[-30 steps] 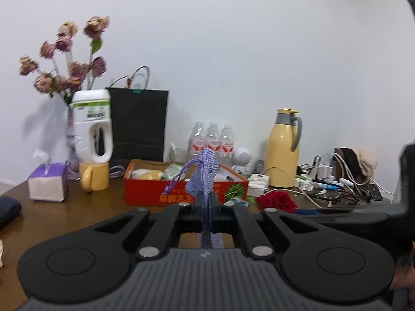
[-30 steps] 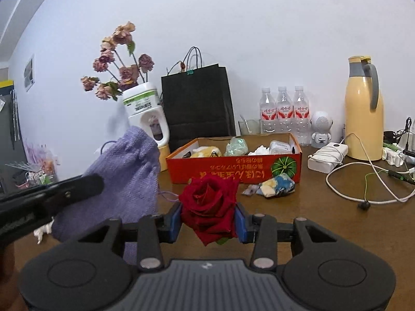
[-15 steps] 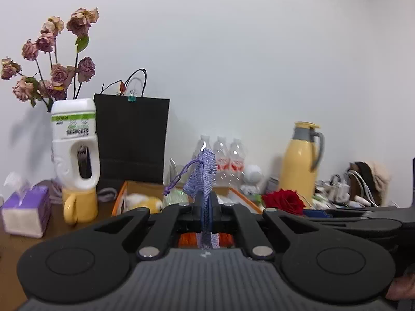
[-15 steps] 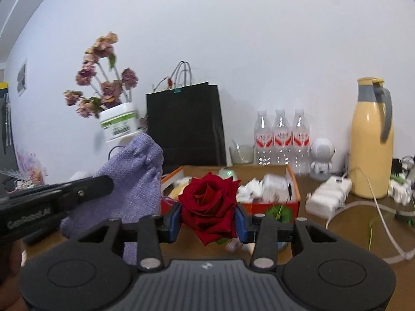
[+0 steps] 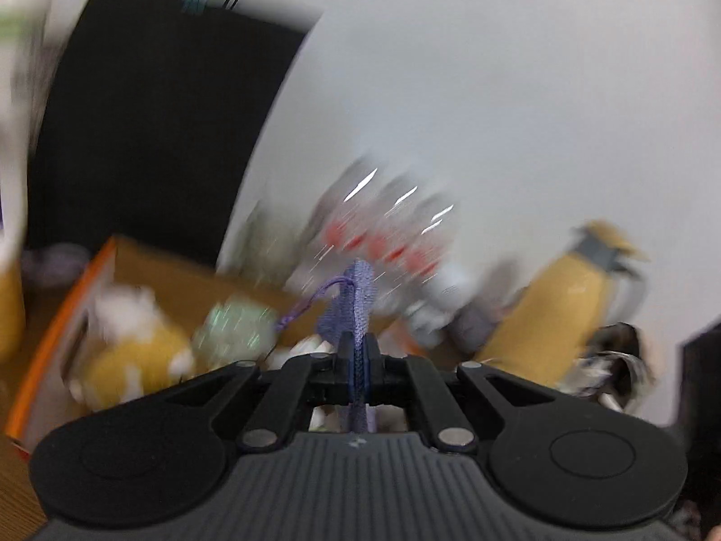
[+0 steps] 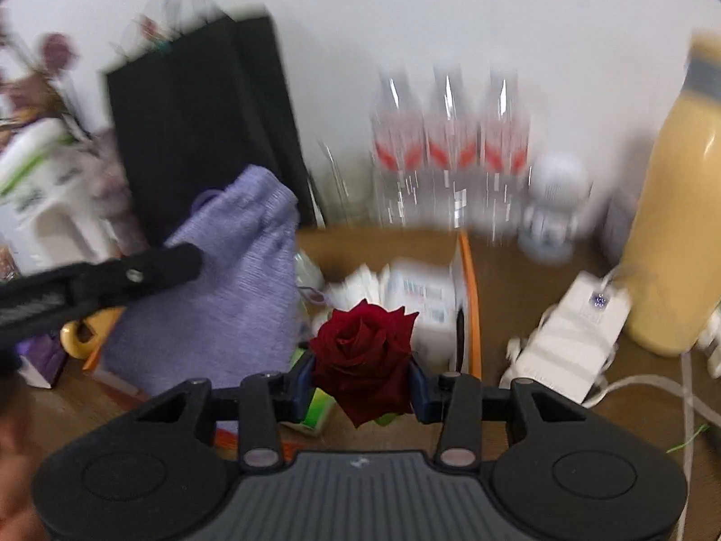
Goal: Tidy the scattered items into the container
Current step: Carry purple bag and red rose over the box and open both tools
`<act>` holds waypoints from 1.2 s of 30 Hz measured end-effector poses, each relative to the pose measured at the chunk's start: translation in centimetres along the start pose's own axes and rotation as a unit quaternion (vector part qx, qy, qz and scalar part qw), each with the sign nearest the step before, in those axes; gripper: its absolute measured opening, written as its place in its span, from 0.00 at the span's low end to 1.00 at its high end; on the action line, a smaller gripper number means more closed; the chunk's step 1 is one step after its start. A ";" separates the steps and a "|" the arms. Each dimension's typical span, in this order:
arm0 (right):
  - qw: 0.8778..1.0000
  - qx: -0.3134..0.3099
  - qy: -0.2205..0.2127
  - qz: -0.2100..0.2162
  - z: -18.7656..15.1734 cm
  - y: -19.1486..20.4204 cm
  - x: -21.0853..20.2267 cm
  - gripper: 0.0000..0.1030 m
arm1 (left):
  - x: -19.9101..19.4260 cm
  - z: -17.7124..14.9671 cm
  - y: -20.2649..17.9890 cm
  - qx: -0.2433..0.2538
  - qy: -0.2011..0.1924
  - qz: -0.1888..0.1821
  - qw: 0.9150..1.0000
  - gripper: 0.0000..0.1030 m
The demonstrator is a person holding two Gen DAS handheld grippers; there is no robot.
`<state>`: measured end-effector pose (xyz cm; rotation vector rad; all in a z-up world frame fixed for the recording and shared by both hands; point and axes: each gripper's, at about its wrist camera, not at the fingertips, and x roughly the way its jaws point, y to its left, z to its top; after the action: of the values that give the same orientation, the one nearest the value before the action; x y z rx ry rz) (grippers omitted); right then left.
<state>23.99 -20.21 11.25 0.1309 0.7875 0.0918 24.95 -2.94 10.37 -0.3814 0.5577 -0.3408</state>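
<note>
Clamping a dark red rose [image 6: 362, 351], right hand-held gripper [image 6: 360, 381]; left pinches lilac pouch [image 5: 356, 297].

water bottles [image 6: 450, 144]: 3 | rose [image 6: 364, 351]: 1 | purple pouch [image 6: 216, 297]: 1 | black bag [image 6: 198, 112]: 1 | yellow flask [image 6: 676, 225]: 1 | orange box [image 5: 67, 324]: 1

Motion blur smears the water bottles [image 5: 383, 234] and the contents of the orange box [image 5: 58, 315] beyond telling, the yellow flask [image 6: 676, 207] runs off the right edge, and the purple pouch [image 6: 225, 297] hides the box's left half.
</note>
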 end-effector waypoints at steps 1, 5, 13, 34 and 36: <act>1.000 0.006 0.025 0.004 0.7 -0.6 1.2 0.39 | 2.0 0.1 0.6 -0.007 0.031 0.015 0.999 0.04; 0.995 0.002 0.100 -0.019 1.9 -1.2 4.9 0.39 | 5.7 -0.6 1.3 0.023 0.099 0.094 0.990 0.08; 0.974 -0.051 0.215 -0.052 2.9 0.2 8.3 0.47 | 5.4 -0.5 0.2 0.166 0.174 0.156 0.958 0.76; 0.982 -0.018 0.186 -0.026 7.9 3.2 0.6 0.79 | -1.0 6.1 1.2 0.095 0.232 0.274 0.928 1.00; 0.985 -0.016 0.172 -0.024 7.4 3.6 0.0 0.79 | -1.7 5.5 0.5 0.100 0.221 0.275 0.930 1.00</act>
<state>29.13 -17.25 16.90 0.0662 1.1340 0.0819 26.80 -0.40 15.20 0.0659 1.0329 0.0678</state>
